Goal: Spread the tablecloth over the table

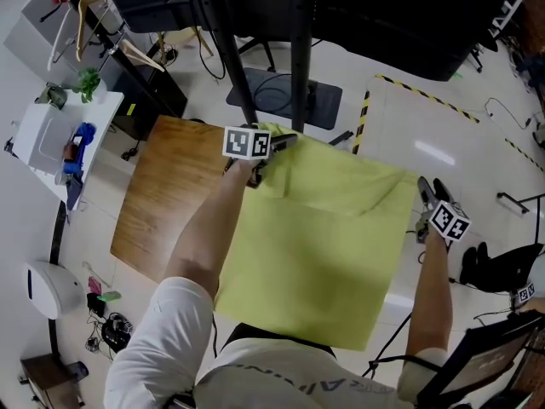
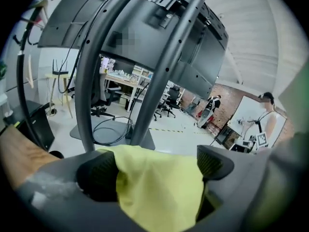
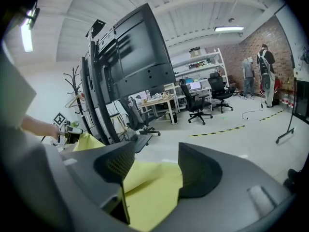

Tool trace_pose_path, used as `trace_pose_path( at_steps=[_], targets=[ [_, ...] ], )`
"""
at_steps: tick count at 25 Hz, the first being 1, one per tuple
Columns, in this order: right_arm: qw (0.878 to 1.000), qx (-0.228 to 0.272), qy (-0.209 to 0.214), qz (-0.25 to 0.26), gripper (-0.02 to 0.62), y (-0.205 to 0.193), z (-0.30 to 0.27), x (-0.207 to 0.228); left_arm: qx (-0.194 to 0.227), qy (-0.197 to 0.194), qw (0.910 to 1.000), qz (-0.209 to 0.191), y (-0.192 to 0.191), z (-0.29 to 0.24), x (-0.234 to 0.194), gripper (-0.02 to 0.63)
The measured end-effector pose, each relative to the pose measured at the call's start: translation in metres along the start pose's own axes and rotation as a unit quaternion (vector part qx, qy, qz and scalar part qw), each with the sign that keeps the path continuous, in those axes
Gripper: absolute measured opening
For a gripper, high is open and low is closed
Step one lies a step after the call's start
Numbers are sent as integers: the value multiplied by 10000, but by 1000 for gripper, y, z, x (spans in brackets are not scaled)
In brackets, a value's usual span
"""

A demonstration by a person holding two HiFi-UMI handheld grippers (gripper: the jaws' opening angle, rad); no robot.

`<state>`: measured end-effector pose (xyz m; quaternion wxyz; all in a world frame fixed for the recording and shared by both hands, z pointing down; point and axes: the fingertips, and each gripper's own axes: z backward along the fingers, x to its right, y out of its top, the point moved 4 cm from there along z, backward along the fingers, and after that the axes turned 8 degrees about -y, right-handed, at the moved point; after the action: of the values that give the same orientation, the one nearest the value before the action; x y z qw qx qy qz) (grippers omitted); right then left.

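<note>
A yellow-green tablecloth (image 1: pixel 324 245) lies over the right part of a wooden table (image 1: pixel 162 203), whose left part is bare. My left gripper (image 1: pixel 277 141) is at the cloth's far left corner. In the left gripper view its jaws stand wide apart (image 2: pixel 157 166), with a fold of the cloth (image 2: pixel 159 192) lying loose between the pads. My right gripper (image 1: pixel 430 187) is at the cloth's right edge. In the right gripper view it is open (image 3: pixel 154 168), and the cloth (image 3: pixel 149 192) lies slack under and between the pads, not pinched.
A black stand with poles (image 1: pixel 298 49) and a flat base (image 1: pixel 285 96) rises just beyond the table's far edge. A white side table (image 1: pixel 43 139) with a blue object (image 1: pixel 81 139) stands at the left. Yellow-black floor tape (image 1: pixel 364 113) runs at the far right. A monitor (image 1: pixel 485 356) sits at the near right.
</note>
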<state>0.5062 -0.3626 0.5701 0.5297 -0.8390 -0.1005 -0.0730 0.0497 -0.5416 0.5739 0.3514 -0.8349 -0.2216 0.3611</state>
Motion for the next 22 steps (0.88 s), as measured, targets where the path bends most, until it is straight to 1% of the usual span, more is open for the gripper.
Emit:
trace_pose_path(
  at_steps=[1,3,5,6,8,10,11,13,16,17,20,21,22],
  targets=[
    [10000,-5,16,16,275,1,1,-1,-132,70,9999,-60,-3,1,0,526],
    [9999,3,80,94,275,5,2,-6,-397,249,9989,-53,-10,2,-2,525],
    [9996,-29,173,237,275,6,3,-15,-484,523,9974,59,-17,9,-11,526],
    [9993,-64,221,310,275,6,3,-19,-472,703,9964,77,-19,14,-18,526],
    [9988,-114,302,362,275,5,4,-25,-404,1124,9928,-72,-18,28,-34,525],
    [9987,-107,346,359,275,5,7,-29,-180,1462,9885,-332,-10,42,-42,508],
    [9985,-95,362,399,275,5,8,-30,3,1551,9868,-466,-4,48,-42,493],
    [9978,-49,403,526,275,6,13,-36,407,1577,9840,-723,7,59,-35,429],
    [9968,170,479,625,265,13,23,-47,850,1442,9796,-1116,20,72,-17,328],
    [9961,277,510,671,240,17,28,-52,971,1387,9778,-1238,24,77,-9,276],
    [9925,686,597,819,126,32,49,-67,1365,1249,9711,-1510,32,94,14,156],
    [9911,832,612,841,95,37,58,-71,1494,1206,9686,-1578,33,101,22,120],
    [9897,970,628,851,71,43,68,-75,1615,1170,9659,-1653,34,108,30,102]
  ],
)
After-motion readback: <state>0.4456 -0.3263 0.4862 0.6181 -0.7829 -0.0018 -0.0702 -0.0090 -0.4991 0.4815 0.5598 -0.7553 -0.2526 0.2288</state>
